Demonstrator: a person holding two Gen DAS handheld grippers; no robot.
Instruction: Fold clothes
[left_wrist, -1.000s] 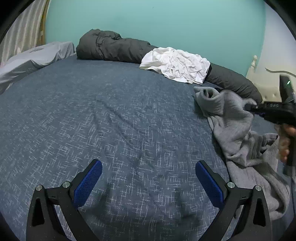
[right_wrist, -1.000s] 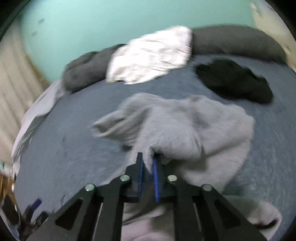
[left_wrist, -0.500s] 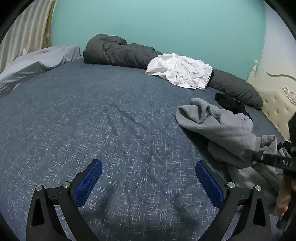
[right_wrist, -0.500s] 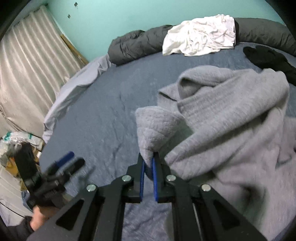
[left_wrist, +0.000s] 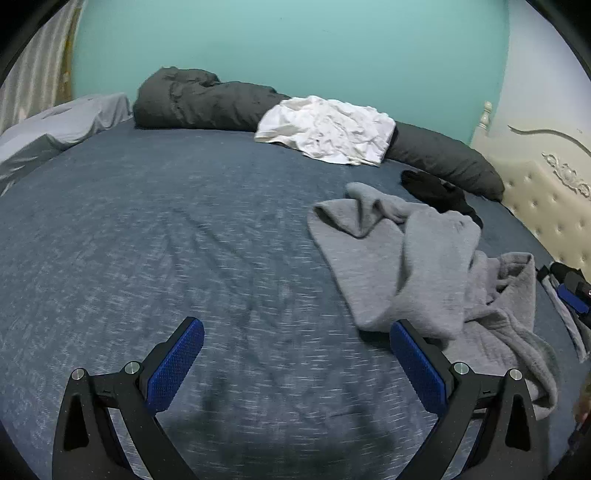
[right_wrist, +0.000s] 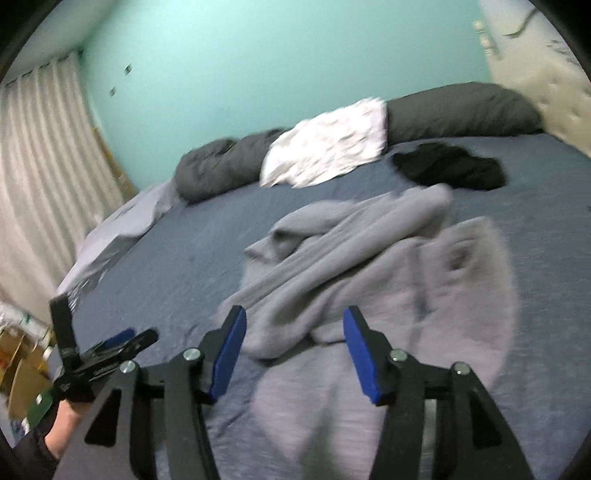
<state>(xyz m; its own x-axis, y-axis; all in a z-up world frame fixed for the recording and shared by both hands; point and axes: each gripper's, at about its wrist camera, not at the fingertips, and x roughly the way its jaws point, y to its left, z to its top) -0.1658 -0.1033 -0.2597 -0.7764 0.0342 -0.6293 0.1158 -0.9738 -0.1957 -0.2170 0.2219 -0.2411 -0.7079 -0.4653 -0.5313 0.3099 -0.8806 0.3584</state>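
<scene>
Grey sweater (left_wrist: 417, 266) lies crumpled on the right side of the blue bed (left_wrist: 166, 240), near a black garment (left_wrist: 436, 190). Left tool (left_wrist: 295, 354) hangs spread and empty over bare sheet; right tool (right_wrist: 293, 345), also released, hovers over the sweater's near folds.

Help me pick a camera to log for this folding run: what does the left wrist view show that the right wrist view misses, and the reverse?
Only the left wrist view shows the left gripper from behind, wide open over bare blue bedsheet. Only the right wrist view shows the curtain, the person's left hand, and the right gripper open over the garment. Both show the crumpled grey sweatshirt, the white garment, the black garment and the dark grey duvet.
</scene>
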